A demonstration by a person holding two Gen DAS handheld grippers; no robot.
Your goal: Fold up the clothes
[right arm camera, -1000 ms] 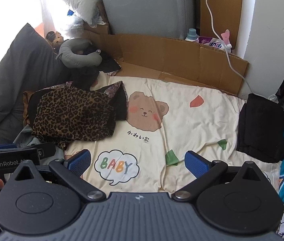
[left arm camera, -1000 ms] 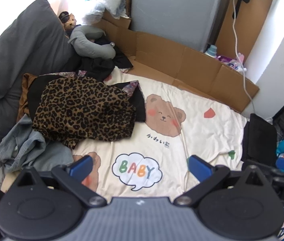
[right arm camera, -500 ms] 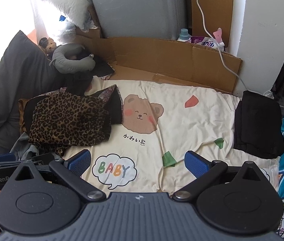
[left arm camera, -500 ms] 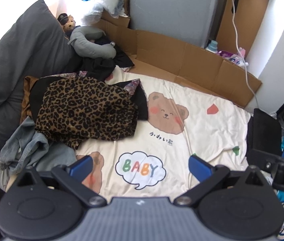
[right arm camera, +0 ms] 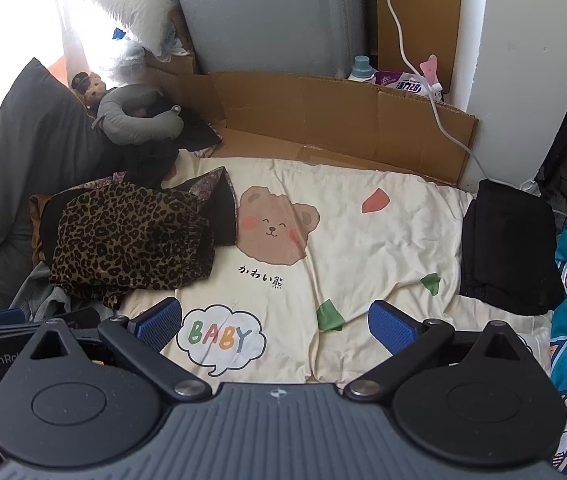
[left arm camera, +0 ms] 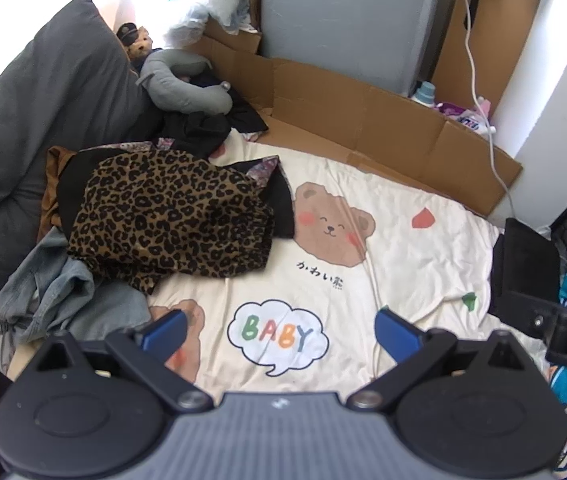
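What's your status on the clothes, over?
Left gripper open, empty. Right gripper open, empty. Leopard garment heaped unfolded atop the pile, left of the sheet; black folded garment at right. Nothing in the way.

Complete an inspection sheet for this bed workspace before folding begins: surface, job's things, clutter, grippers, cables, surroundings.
Surface: cream bear-print sheet, wrinkled, middle bare.
Job's things: leopard-print garment crumpled on a pile at the left; denim garment beneath it; folded black garment at the right edge.
Clutter: grey neck pillow, small teddy bear, grey pillow.
Grippers: left gripper and right gripper both open, holding nothing, above the sheet.
Cables: white cable hanging down over the cardboard.
Surroundings: bottles behind the cardboard; white wall at the right.
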